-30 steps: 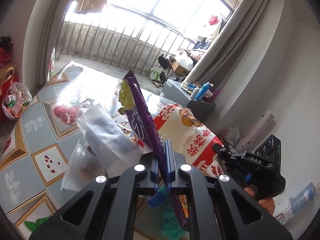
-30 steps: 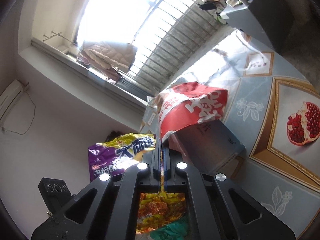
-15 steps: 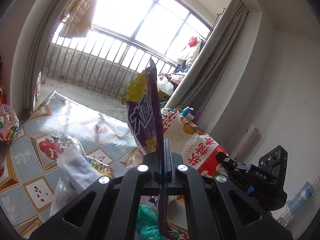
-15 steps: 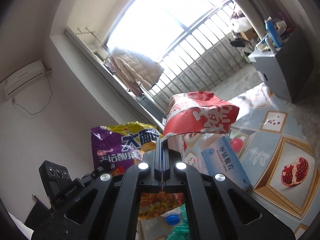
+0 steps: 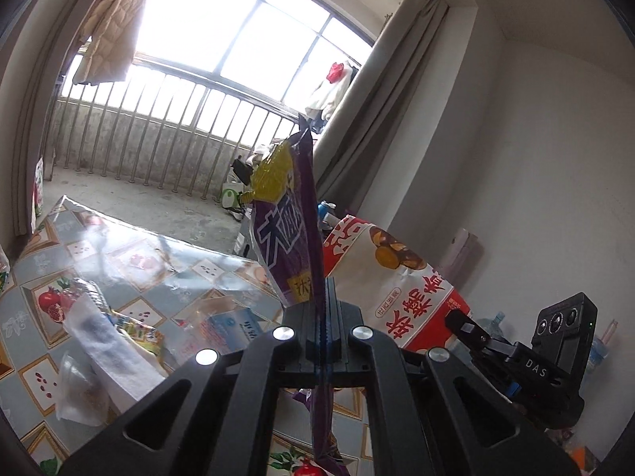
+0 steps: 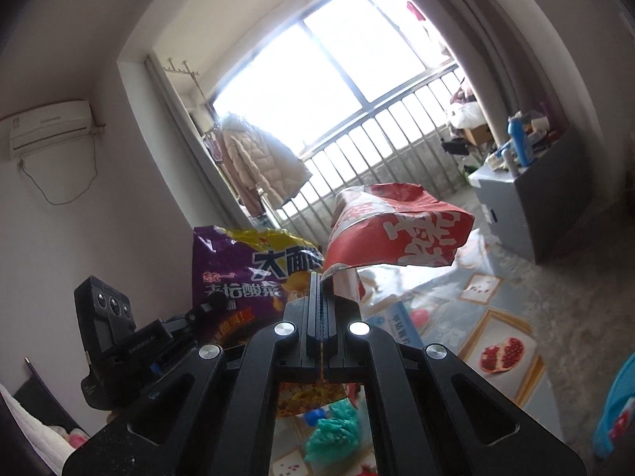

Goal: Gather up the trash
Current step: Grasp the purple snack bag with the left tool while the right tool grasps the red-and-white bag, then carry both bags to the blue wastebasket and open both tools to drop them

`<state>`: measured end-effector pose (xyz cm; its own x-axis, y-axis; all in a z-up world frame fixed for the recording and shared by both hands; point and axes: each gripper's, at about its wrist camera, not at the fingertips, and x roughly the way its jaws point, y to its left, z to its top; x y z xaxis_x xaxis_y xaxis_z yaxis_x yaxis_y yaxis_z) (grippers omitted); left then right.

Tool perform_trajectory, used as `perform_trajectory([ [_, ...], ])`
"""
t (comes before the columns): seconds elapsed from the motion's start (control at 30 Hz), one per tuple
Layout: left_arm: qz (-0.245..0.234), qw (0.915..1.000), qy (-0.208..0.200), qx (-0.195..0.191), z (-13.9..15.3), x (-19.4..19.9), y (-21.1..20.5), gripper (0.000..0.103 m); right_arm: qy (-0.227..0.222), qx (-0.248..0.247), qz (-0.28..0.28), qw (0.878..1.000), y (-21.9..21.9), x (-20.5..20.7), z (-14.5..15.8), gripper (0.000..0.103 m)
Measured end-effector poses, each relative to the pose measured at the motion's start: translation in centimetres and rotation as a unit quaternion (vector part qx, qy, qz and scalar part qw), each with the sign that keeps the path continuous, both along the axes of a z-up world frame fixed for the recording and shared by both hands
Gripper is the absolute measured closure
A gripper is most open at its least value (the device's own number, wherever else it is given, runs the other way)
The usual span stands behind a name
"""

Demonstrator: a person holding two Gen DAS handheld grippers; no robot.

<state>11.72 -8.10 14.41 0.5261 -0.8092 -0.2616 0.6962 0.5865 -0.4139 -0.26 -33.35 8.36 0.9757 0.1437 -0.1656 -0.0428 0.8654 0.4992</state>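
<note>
Trash is mid-collection: left gripper [image 5: 326,313] clenched on the purple noodle wrapper [image 5: 287,238], right gripper [image 6: 320,309] clenched on the red snack bag [image 6: 401,234], both lifted off the table [image 5: 131,254], so next probably comes carrying them to a bin, none in view

The noodle packet [image 5: 291,238] is purple with a yellow top and white lettering. At its four o'clock, the snack bag [image 5: 401,289] is red and white. The bench [image 5: 131,254] wears a grey-blue cloth with red pomegranate panels. Both tongs are black.

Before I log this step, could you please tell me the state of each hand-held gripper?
Left hand-held gripper: closed on the purple noodle packet.
Right hand-held gripper: closed on the red snack bag.
</note>
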Motion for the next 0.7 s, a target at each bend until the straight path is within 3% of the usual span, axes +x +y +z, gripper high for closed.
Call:
perform_trajectory([
  [0.17, -0.057, 0.9979, 0.013, 0.028, -0.5, -1.6, -5.2, 0.102, 0.018, -0.010, -0.051, 0.998, -1.4, -3.1, -1.2, 0.103],
  [0.4, -0.139, 0.9876, 0.014, 0.072, -0.8, -4.6, -14.2, 0.102, 0.018, 0.010, -0.128, 0.992, -5.7, -8.4, -2.6, 0.103],
  [0.7, -0.238, 0.9619, 0.041, 0.127, -2.8, -7.8, -26.3, 0.102, 0.043, 0.021, -0.221, 0.974, -10.4, -12.5, -5.2, 0.103],
])
